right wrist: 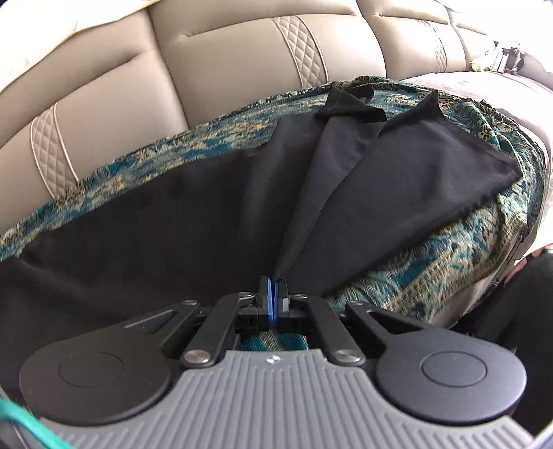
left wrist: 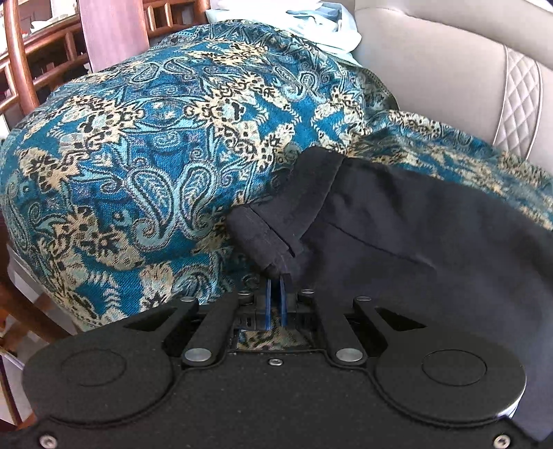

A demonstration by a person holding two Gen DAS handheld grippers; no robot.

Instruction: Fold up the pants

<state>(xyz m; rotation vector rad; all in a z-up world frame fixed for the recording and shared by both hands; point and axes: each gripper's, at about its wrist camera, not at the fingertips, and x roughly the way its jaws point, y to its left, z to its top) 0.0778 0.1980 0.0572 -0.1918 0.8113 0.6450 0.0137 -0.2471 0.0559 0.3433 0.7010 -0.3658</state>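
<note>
Black pants lie spread on a teal and gold paisley cloth over a sofa seat. My left gripper is shut on the pants' waistband end, which bunches up just in front of the blue pads. The pants stretch off to the right in that view. My right gripper is shut on a fold of the pants near the leg part. From there two leg panels fan out toward the far right, with the hems turned over at the back.
The beige leather sofa backrest runs behind the cloth. A wooden chair stands at the far left. Pale blue and white fabric lies at the top of the cloth. A grey blanket lies at the far right.
</note>
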